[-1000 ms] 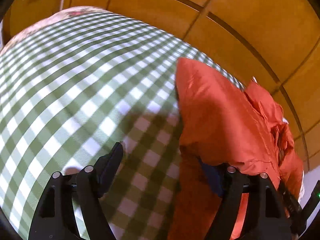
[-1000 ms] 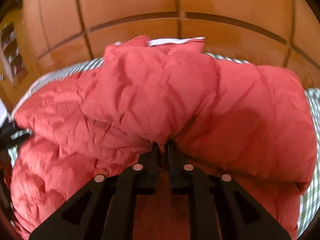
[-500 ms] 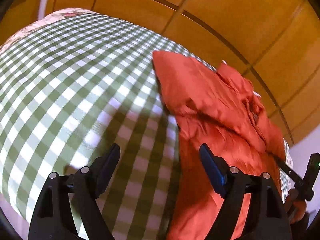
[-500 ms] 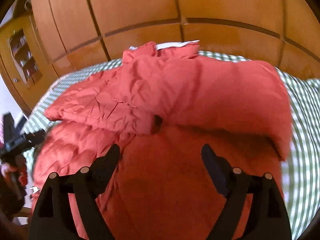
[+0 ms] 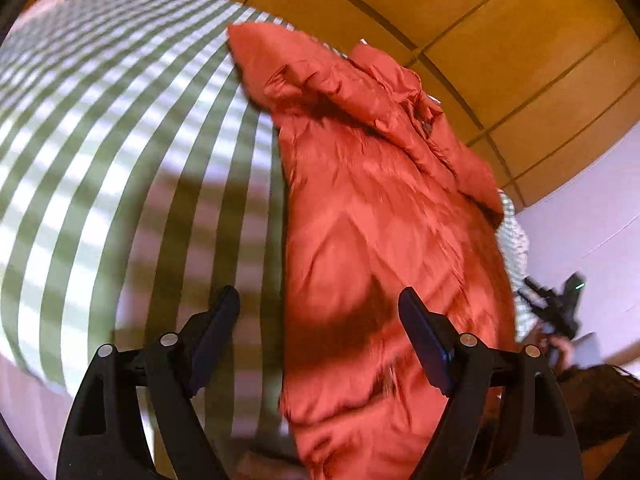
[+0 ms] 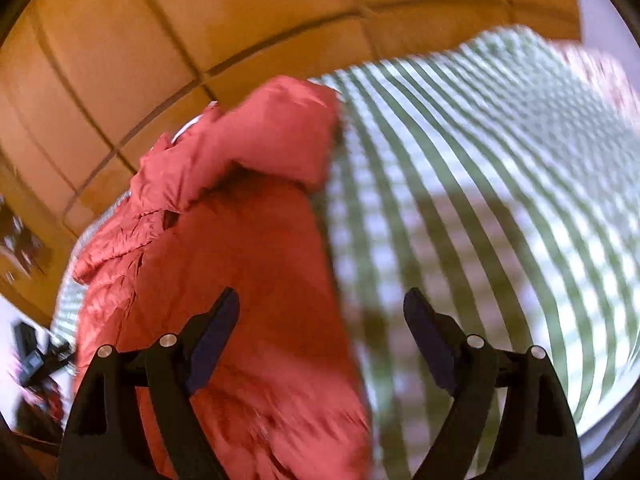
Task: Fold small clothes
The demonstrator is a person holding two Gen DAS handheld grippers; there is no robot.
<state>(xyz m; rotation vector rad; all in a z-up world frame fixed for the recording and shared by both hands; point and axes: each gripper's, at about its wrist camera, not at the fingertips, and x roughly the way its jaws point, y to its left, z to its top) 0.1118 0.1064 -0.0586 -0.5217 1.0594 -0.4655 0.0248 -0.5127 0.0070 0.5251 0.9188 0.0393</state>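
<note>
A red padded jacket (image 5: 372, 216) lies on a green-and-white checked cloth (image 5: 120, 140), its sleeves folded in over the body. My left gripper (image 5: 320, 320) is open and empty above the jacket's left edge near its hem. In the right wrist view the same jacket (image 6: 240, 260) fills the left half. My right gripper (image 6: 320, 320) is open and empty above the jacket's right edge. Both views are motion-blurred.
Orange wooden panelling (image 5: 480, 20) stands behind the checked surface (image 6: 480, 200). The other gripper and the hand holding it (image 5: 556, 312) show at the right edge of the left wrist view. The surface's near edge (image 5: 32, 360) drops off at lower left.
The right gripper let go of the jacket fold and opened. Both grippers pulled back toward the jacket's hem and swung apart, the left camera sideways to the left, the right one to the right.
</note>
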